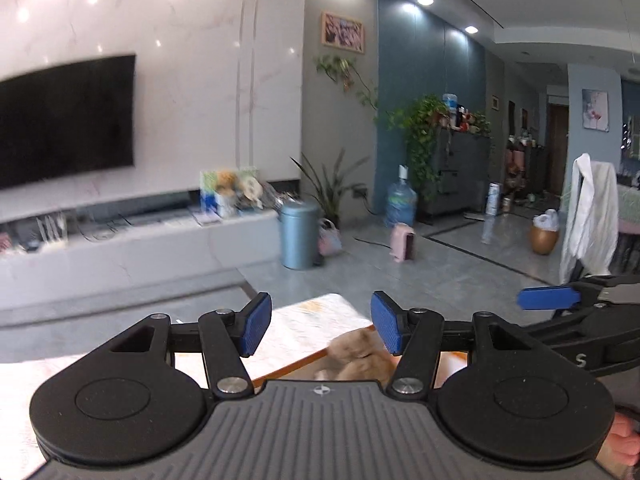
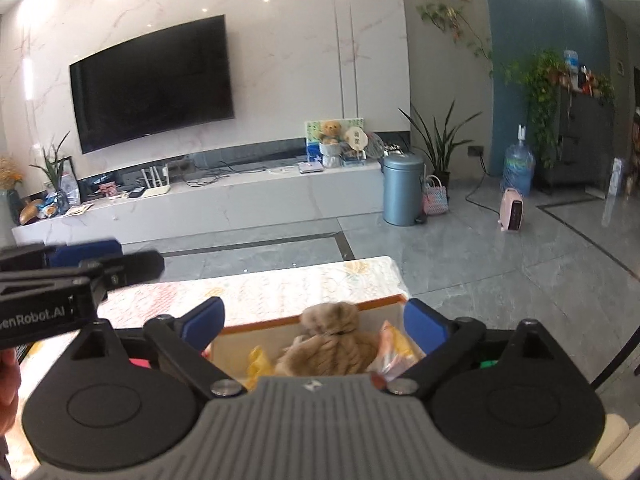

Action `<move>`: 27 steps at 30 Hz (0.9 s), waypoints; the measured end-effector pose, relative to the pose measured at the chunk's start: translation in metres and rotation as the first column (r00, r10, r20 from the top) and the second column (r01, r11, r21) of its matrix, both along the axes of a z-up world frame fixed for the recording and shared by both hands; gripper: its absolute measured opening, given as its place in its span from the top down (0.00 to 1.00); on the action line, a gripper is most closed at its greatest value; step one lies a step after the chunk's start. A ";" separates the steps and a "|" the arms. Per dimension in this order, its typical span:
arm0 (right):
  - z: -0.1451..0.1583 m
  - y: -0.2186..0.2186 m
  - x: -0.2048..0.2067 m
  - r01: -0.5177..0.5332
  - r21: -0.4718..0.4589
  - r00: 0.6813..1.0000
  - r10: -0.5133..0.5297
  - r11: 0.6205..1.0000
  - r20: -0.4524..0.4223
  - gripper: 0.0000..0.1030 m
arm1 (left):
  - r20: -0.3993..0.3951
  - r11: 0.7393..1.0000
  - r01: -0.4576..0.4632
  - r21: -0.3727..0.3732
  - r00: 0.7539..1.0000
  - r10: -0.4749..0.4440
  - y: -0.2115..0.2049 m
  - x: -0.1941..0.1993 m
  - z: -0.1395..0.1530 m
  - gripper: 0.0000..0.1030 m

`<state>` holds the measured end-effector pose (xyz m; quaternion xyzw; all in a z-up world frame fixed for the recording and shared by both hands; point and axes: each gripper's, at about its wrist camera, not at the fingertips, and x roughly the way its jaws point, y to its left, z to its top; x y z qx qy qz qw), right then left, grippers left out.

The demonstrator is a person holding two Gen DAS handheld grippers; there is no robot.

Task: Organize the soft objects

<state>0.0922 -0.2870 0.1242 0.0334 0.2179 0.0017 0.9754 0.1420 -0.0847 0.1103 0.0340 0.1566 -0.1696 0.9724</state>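
The tan, furry plush toy (image 2: pixel 334 340) lies inside the open box with white walls and an orange-brown rim (image 2: pixel 312 322), which stands on the desk with the pale patterned cloth (image 2: pixel 280 288). Beside it in the box sit crinkly yellow and orange packets (image 2: pixel 394 346) — what they are is hard to tell. The right hand-held gripper (image 2: pixel 314 326) hovers above the box with its blue-padded jaws spread wide and nothing between them. The left hand-held gripper (image 1: pixel 320 328) also stands open, somewhat narrower, empty too, with only a blurred edge of the toy below it. Judging by this, the plush toy is already put away and both tools are free. The desk top in view shows no other soft item; a small pink shape at the box's left edge is unclear — so little, if anything, seems left
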 end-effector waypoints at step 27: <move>-0.155 0.089 -0.073 0.148 -0.042 0.979 -0.152 0.988 -0.138 0.03 | -0.214 0.986 -0.155 0.061 0.963 0.164 0.054 -0.056 -0.134 0.18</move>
